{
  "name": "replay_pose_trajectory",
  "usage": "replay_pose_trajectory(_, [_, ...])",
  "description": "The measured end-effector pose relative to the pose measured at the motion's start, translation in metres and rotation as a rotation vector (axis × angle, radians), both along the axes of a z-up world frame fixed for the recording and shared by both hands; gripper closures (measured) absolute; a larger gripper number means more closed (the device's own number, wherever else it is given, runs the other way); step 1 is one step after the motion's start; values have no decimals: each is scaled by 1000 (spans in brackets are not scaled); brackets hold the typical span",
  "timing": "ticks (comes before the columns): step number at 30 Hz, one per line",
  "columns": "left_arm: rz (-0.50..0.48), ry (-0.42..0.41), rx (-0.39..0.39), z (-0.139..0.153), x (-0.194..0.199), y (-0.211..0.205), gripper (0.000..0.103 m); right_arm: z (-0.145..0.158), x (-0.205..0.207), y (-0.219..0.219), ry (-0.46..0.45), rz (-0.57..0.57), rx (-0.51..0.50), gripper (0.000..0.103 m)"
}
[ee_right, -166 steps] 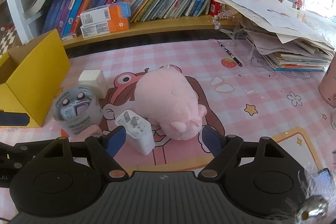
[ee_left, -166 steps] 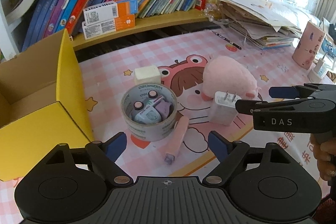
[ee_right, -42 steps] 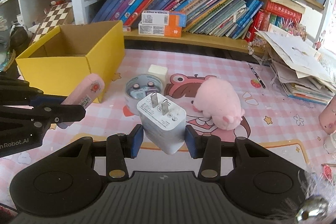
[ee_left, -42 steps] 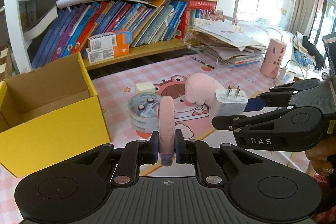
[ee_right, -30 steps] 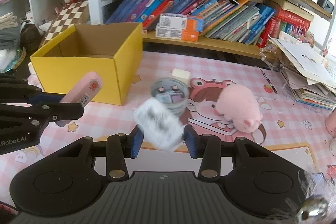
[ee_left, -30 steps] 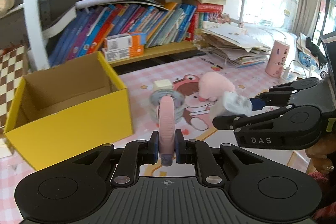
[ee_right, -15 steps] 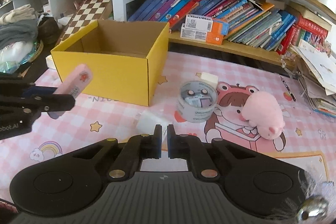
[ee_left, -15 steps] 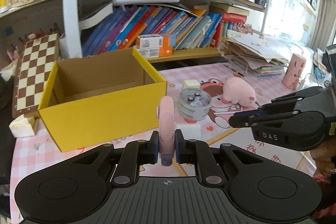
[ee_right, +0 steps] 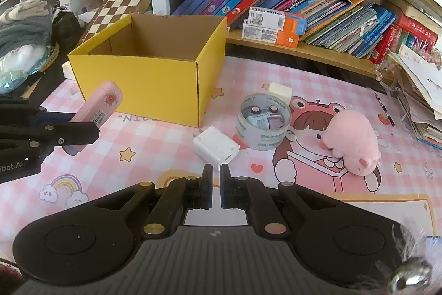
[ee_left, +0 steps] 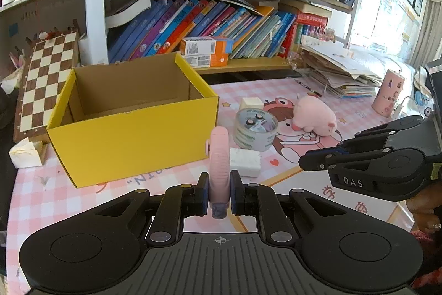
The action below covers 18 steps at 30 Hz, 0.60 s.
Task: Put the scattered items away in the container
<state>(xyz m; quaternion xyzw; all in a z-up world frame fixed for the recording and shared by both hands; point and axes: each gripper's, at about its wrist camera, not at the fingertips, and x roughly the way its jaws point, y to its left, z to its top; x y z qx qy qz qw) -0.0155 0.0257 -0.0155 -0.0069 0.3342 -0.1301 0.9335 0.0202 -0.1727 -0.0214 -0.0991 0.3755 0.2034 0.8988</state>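
Note:
My left gripper (ee_left: 218, 194) is shut on a slim pink device (ee_left: 219, 162), held up in front of the open yellow cardboard box (ee_left: 132, 140); the same pink device (ee_right: 99, 108) shows at the left of the right wrist view. My right gripper (ee_right: 216, 185) is shut with nothing between its fingers. The white charger (ee_right: 216, 145) lies flat on the pink mat just beyond it, also seen as the white charger (ee_left: 245, 162) beside the box. A tape roll (ee_right: 263, 125) holding small items and a pink plush pig (ee_right: 350, 141) sit further right.
A small white block (ee_right: 280, 90) lies behind the tape roll. A bookshelf (ee_right: 304, 7) runs along the back, a paper stack (ee_left: 337, 73) at the right, a chessboard (ee_left: 44, 85) left of the box. A person's hand (ee_left: 422, 209) holds the right gripper.
The white charger has dropped out of my right gripper onto the mat beside the box, and that gripper has shut empty. My left gripper has shifted left with the pink device.

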Motion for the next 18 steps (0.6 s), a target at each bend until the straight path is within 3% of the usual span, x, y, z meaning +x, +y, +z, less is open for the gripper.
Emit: replay_pose_trajectory(18, [30, 49, -18, -11, 19, -10, 90, -21, 46, -5, 106, 68, 13, 97])
